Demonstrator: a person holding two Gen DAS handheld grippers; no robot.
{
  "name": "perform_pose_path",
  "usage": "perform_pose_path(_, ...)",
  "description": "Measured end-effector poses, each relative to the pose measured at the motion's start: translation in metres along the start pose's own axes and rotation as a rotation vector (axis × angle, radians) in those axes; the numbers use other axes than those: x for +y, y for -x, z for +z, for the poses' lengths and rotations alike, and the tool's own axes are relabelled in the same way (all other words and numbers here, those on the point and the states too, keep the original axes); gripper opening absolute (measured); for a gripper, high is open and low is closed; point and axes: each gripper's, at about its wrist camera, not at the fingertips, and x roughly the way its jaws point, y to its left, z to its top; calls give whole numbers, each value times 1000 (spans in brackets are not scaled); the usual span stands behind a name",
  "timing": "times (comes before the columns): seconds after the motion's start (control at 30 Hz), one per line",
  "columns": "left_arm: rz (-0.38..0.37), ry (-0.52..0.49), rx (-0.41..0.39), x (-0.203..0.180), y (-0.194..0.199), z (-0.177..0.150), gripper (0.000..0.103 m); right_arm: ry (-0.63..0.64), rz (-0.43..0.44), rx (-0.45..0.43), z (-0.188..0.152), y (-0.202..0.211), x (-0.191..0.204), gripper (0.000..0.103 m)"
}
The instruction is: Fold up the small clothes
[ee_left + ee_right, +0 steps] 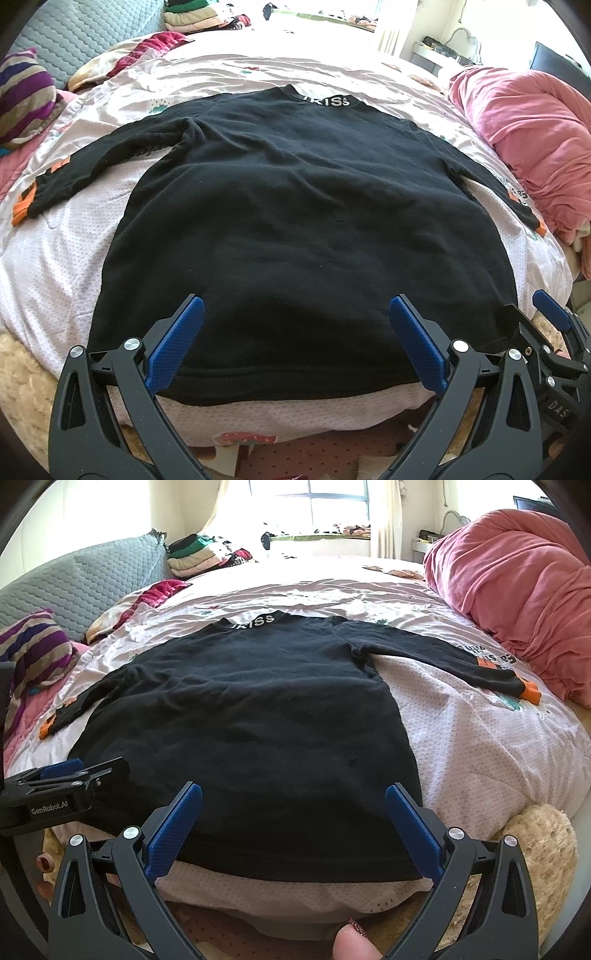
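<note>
Both tongs stand spread wide over the near hem of a black long-sleeved knit sweater (295, 206), gripping nothing. The left tongs (295, 343) hover above the hem's left half, blue pads (177, 343) apart on either side of the cloth; whether they touch it cannot be told. The right tongs (293, 827) hover the same way over the hem's right half, and their blue tips also show at the left view's right edge.

The sweater lies flat on a bed's pale pink printed quilt (62, 266), collar away, both sleeves spread outward, orange cuffs (530, 692) near the quilt's sides. Bare quilt borders the body left and right. A bunched rose-pink duvet (517, 590) crowds the right sleeve; a purple striped pillow (26, 96) sits beyond the left.

The collar reads "KISS" (255, 622); the left tongs' black body carries "GenRobot.AI" (50, 808).
</note>
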Motion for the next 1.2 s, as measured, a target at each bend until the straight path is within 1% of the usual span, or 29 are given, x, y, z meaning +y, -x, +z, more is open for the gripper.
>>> perform_pose_path(0.23,-5,5,-3,-1,-2,7,94,5,8,0,6,-2,-2,99)
perform_pose_path(0.5,-12,13,6,-3,-7,18,94,3,20,-6,23,-7,-3,99)
perform_pose_path(0.87,-39,29,-3,-5,-11,51,94,-33,39,-3,55,-13,-11,99)
perform_pose_path(1.0,-43,21,-13,-5,-13,62,94,-39,39,-39,69,-10,-16,99)
perform_pose_path(1.2,-49,15,-21,-8,-17,81,94,-58,23,-58,91,-15,-26,99)
